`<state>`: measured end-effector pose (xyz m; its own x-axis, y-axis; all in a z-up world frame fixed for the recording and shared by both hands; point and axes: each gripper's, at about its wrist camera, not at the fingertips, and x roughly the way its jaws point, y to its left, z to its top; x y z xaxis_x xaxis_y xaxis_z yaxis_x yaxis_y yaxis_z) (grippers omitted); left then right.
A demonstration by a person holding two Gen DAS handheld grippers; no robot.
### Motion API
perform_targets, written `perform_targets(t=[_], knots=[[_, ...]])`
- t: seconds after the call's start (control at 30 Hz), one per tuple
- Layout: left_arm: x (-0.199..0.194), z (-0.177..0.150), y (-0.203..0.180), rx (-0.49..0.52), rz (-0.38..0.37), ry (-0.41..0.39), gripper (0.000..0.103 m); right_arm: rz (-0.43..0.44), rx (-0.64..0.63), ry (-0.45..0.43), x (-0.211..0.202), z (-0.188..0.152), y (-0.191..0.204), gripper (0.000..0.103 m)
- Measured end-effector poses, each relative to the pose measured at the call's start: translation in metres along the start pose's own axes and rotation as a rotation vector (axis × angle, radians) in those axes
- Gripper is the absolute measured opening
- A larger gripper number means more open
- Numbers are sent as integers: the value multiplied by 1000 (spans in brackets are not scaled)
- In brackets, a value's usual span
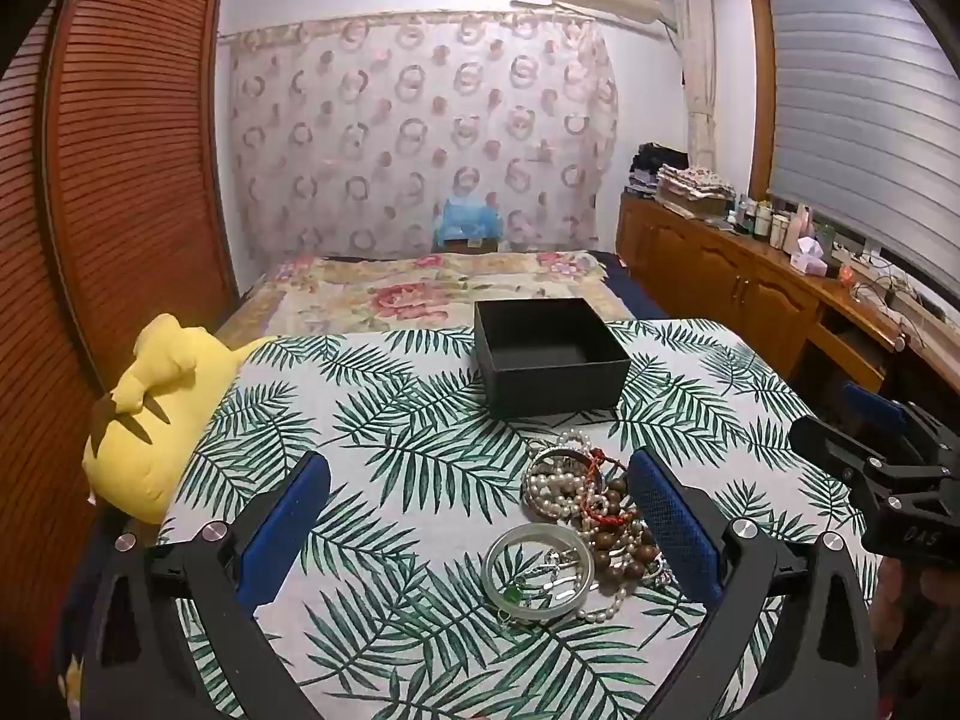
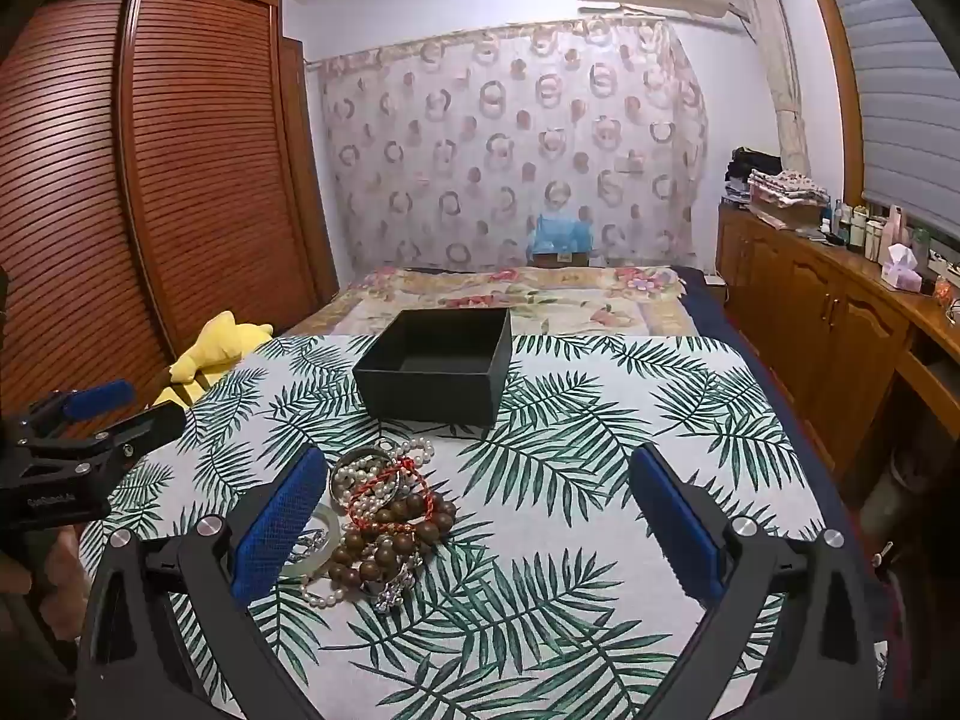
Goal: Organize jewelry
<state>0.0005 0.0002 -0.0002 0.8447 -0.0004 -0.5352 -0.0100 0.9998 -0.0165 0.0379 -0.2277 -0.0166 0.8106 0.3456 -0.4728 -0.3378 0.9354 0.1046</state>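
Observation:
A pile of jewelry (image 1: 585, 510) lies on the leaf-print tablecloth (image 1: 372, 432): pearl strands, brown wooden beads, a red cord, and a pale green bangle (image 1: 537, 570) at its front. An open, empty black box (image 1: 549, 357) stands behind the pile. My left gripper (image 1: 480, 516) is open and empty, with the pile just inside its right finger. My right gripper (image 2: 480, 516) is open and empty; the pile (image 2: 384, 516) lies by its left finger, and the box (image 2: 438, 366) is ahead. Each gripper shows at the edge of the other's view.
A yellow plush toy (image 1: 156, 414) lies off the table's left edge. A bed with a floral cover (image 1: 444, 288) is behind the table. A wooden wardrobe (image 1: 120, 180) stands on the left, and a cluttered wooden sideboard (image 1: 750, 264) on the right.

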Motion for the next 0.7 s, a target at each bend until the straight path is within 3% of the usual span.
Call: perform_targets(t=[0.7], knots=[[-1, 0, 0, 2, -2, -11, 96, 2, -3, -2, 1, -2, 1, 101]])
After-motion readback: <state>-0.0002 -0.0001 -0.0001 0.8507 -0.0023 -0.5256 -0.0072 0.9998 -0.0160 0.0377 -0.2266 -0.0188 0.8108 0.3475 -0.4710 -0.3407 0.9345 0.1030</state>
